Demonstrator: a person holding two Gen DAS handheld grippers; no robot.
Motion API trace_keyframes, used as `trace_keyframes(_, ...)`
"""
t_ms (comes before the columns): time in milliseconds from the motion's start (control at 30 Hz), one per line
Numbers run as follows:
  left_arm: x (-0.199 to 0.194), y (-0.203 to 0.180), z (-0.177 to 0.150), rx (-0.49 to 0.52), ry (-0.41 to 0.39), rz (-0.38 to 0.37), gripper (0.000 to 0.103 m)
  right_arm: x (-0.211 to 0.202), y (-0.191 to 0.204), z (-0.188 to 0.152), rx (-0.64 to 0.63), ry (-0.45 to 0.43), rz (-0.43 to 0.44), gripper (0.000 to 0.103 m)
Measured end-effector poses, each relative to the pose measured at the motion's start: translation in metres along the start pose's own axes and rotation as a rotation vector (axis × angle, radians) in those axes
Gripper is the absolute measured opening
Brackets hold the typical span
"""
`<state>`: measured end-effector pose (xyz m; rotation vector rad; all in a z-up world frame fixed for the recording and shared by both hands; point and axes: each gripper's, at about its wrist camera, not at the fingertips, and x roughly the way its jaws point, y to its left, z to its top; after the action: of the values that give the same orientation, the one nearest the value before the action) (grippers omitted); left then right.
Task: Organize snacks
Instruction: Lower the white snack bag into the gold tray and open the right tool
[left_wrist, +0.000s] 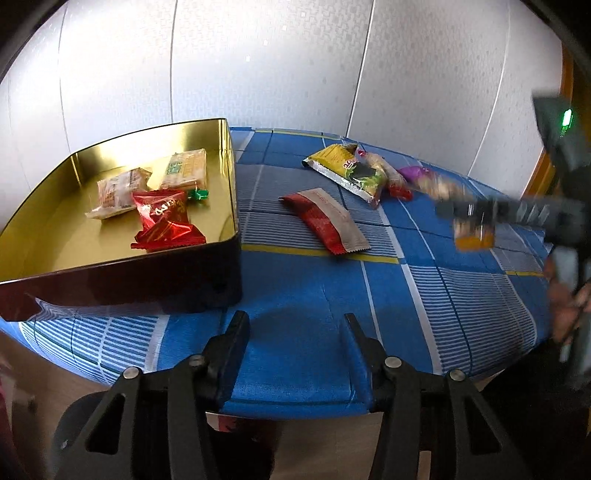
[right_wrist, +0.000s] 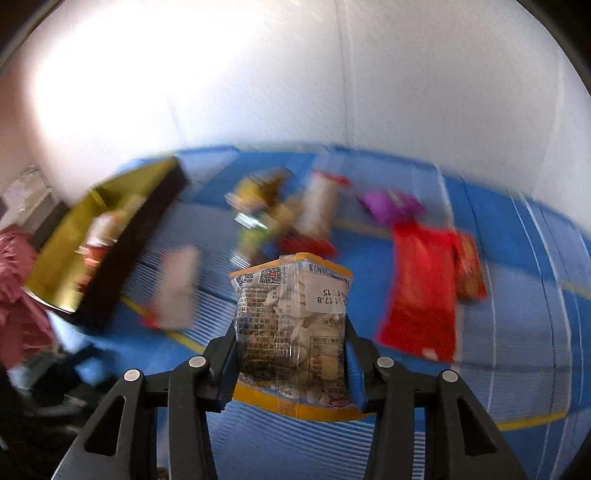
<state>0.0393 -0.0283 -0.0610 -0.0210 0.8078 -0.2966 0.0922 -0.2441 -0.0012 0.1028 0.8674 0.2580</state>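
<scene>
We hold the left gripper low over the near edge of the table, its two jaws spread wide with only blue checked cloth between them. Our right gripper has its jaws pressed against both sides of a clear yellow-edged snack packet, which stands upright between them and off the cloth; in the left wrist view that same gripper is a blurred shape over the table's right side with the packet hanging from it.

The tin box, gold inside and dark outside, sits at the table's left edge. Inside it lie a red wrapped snack toward the near wall, two pale biscuit packs behind it, and a small green sweet beside the red one.

On the cloth, right of the box, a red-and-beige bar lies apart near the middle. Toward the far edge a yellow-green pouch, a pale red-ended pack and a purple wrapper lie close together. In the right wrist view, heavily blurred, a large red packet lies on the table's right side with a smaller red pack touching it
</scene>
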Motion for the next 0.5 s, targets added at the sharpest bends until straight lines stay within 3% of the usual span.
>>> trace_keyframes(367,-0.006,0.016,-0.004,-0.097,-0.008,-0.064,0.051,-0.004,0.111,0.067,-0.18,0.11,0.372,0.048)
trace_keyframes(500,-0.006,0.019,-0.004,-0.115,-0.008,-0.077,0.051,0.01,0.149,0.078,-0.25,0.165,0.445,0.048)
